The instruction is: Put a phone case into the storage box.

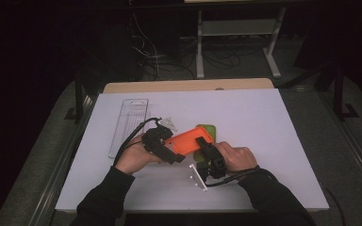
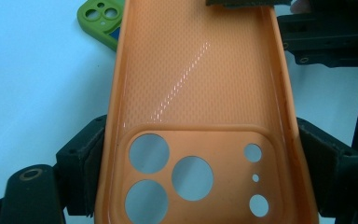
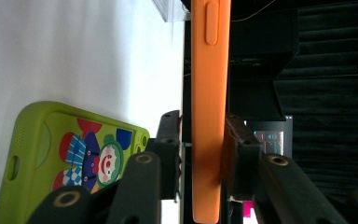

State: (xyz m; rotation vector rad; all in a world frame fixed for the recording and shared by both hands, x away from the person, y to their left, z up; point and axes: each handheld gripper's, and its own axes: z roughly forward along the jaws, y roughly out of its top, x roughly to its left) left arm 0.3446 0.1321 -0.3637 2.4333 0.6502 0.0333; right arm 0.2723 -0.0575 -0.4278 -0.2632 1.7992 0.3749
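An orange phone case (image 1: 188, 140) is held above the white table between both grippers. My left gripper (image 1: 162, 143) is shut on its camera-hole end, one jaw on each long edge; the left gripper view looks into the case's inside (image 2: 196, 84), with the left gripper (image 2: 200, 156) clamped around it. My right gripper (image 1: 208, 151) is shut on the other end, and its own view shows the case (image 3: 209, 93) edge-on, pinched flat between the pads of the right gripper (image 3: 205, 151). A green phone case (image 1: 207, 129) (image 2: 100, 21) with a cartoon print (image 3: 74, 158) lies on the table just beyond.
A clear plastic tray (image 1: 129, 123) lies lengthwise at the table's left. A small clear piece (image 1: 170, 123) sits beside the left gripper. The table (image 1: 273, 141) has open room to the right and near the front. Dark floor, cables and a stand lie beyond the far edge.
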